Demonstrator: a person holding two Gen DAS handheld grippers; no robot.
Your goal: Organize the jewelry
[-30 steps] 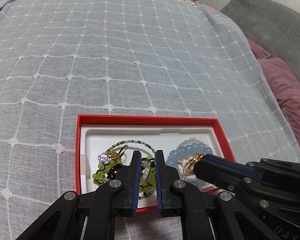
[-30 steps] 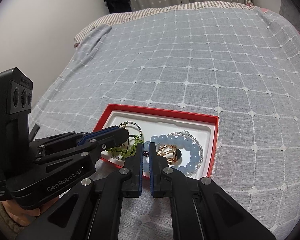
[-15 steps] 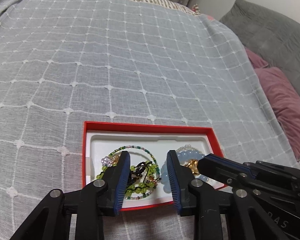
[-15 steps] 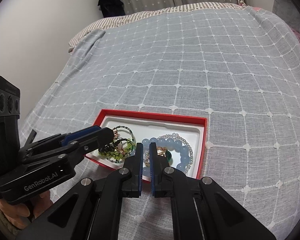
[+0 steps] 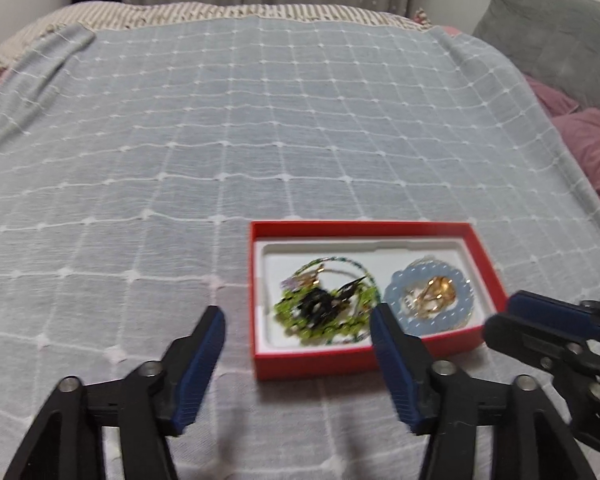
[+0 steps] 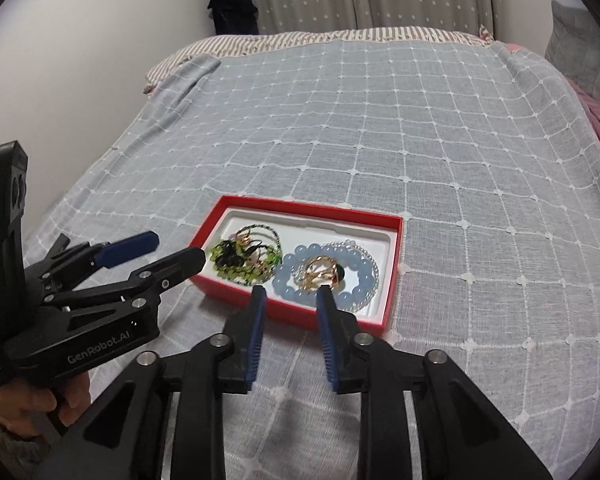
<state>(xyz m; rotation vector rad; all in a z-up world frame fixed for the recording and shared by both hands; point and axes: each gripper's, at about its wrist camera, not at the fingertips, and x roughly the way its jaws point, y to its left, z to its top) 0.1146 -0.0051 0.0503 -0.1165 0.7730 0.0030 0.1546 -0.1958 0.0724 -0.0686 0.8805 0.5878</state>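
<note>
A red box [image 5: 256,292] with a white insert lies on the bedspread. In it are a heap of green bead jewelry [image 5: 324,308] on the left and a pale blue bead bracelet [image 5: 396,292] around a gold ring [image 5: 436,290] on the right. My left gripper [image 5: 296,312] hovers short of the box's near edge. Its jaws are opening wide and nothing is gripped. The right gripper [image 6: 290,290] hangs just before the box [image 6: 312,210] near the blue bracelet [image 6: 284,276]. Its jaws are opening and hold nothing. Each gripper shows in the other's view: left gripper [image 6: 176,246], right gripper [image 5: 504,312].
A grey checked bedspread [image 5: 220,120] covers the bed. Grey [image 5: 560,36] and mauve pillows [image 5: 588,148] lie along the right side. A striped sheet [image 6: 300,38], curtains and a dark garment [image 6: 232,4] are at the far end, a white wall on the left. A hand [image 6: 20,404] holds the left gripper.
Both grippers have drawn back and up from the box, and their jaws have gone from shut to open. The jewelry stays in the box.
</note>
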